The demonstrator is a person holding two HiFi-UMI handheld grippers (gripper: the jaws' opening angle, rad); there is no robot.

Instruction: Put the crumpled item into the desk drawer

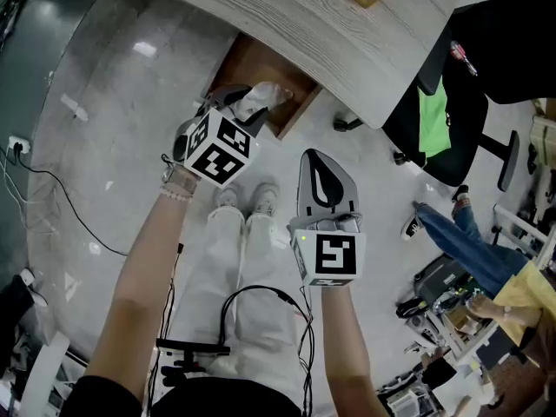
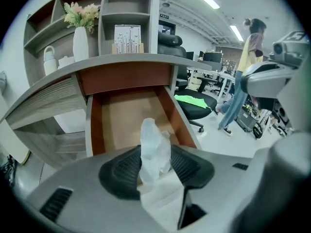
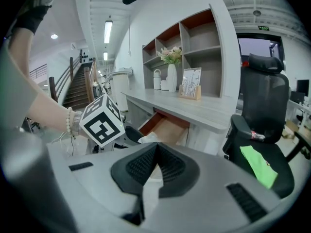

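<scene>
A crumpled white tissue [image 2: 155,147] stands upright between the pads of my left gripper [image 2: 155,168], over the front of the open wooden drawer [image 2: 121,123]. The pads stand apart on either side of it with a gap showing, so the gripper is open. From the head view the left gripper [image 1: 241,104] hangs at the drawer [image 1: 291,109] with the tissue [image 1: 262,99] at its tip. My right gripper [image 1: 323,181] waits to the right and nearer to me. Its pads meet at the tip, shut on nothing [image 3: 156,154].
The curved grey desk [image 1: 347,42] overhangs the drawer, with shelves, a vase [image 2: 80,43] and a card stand above. A black office chair [image 1: 460,102] with a green cloth stands to the right. Another person [image 1: 473,237] is at the far right. My shoes [image 1: 248,200] are below the drawer.
</scene>
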